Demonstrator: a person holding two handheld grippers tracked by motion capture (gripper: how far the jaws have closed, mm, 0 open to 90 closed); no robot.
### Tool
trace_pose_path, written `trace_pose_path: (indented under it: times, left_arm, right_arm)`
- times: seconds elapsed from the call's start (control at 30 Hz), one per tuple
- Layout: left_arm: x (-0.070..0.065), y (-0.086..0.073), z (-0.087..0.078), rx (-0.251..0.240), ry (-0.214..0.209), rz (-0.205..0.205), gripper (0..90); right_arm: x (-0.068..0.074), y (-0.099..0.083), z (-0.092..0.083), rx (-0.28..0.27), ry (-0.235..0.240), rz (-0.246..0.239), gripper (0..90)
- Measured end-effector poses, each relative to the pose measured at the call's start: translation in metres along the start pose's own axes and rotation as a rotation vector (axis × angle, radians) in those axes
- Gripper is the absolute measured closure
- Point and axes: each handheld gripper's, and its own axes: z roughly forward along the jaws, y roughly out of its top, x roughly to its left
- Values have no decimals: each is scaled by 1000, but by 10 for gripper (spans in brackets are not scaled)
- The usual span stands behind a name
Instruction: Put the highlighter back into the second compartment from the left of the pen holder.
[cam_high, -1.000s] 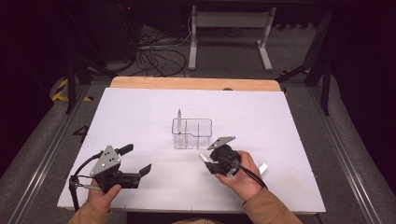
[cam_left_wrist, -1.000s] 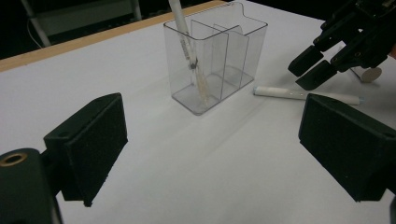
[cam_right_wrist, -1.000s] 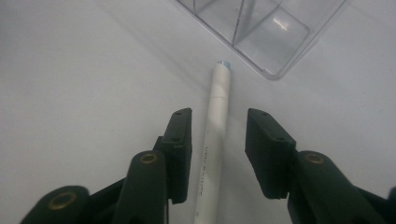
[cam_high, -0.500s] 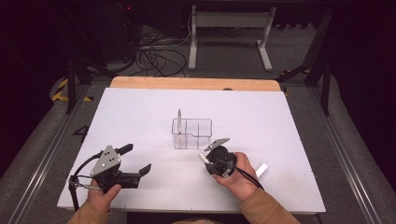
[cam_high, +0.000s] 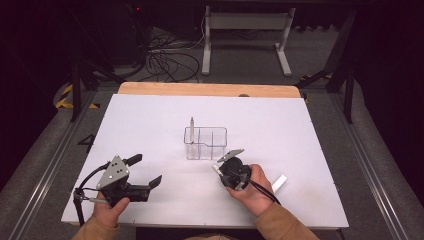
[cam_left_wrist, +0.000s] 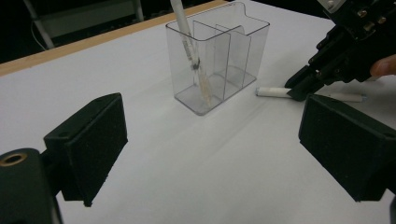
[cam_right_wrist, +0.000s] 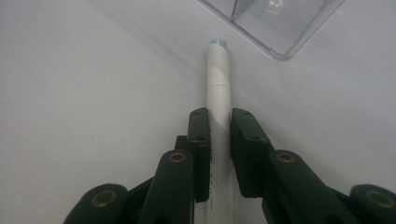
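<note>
White pen (cam_right_wrist: 218, 88) lies flat on the bench (cam_high: 310, 135), just below-right of frame centre in the high view, near the lower right corner of the clear organizer (cam_high: 205, 143). Right tool (cam_right_wrist: 219, 140) is clamped on its barrel: both pads pressed against the sides, blue-grey tip end sticking out past the jaws toward the organizer's corner. In the left gripper view the same pen (cam_left_wrist: 273, 92) shows at right centre, flat on the surface, with the right tool (cam_left_wrist: 299, 91) tipped down onto it.

Organizer sits at mid-frame on the bench, three compartments. A second pen (cam_left_wrist: 191, 51) stands tilted in the leftmost one in the high view, top poking above the rim.

Another white pen (cam_high: 279, 182) lies on the bench just right of the right hand (cam_high: 255, 187), lower right of centre.

Left tool (cam_high: 145, 172) is at lower left, held by the left hand (cam_high: 107, 210), jaws wide apart, nothing between them, well apart from the organizer.

Bench top is white with a wooden strip (cam_high: 207, 89) along the far edge.
</note>
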Motion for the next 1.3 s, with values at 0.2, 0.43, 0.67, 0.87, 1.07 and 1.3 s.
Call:
trace_pose_path:
  times: [0.2,0.43,0.67,0.87,1.07,1.3]
  left_arm:
    - [0,0,0,0,0,1,86]
    - [0,0,0,-1,-1,-2,86]
    - [0,0,0,-1,0,-1,86]
    - [0,1,0,-3,1,1,86]
    - [0,1,0,-5,1,-5,87]
    - [0,1,-1,-6,2,-4,86]
  right_arm:
    - [1,0,0,0,-6,7,794]
    - [1,0,0,-4,-9,6,794]
    - [1,0,-8,-31,-1,4,796]
    - [3,2,-22,-66,10,-8,796]
    - [4,3,-28,-83,13,-24,796]
    - [1,4,-33,-87,33,-16,795]
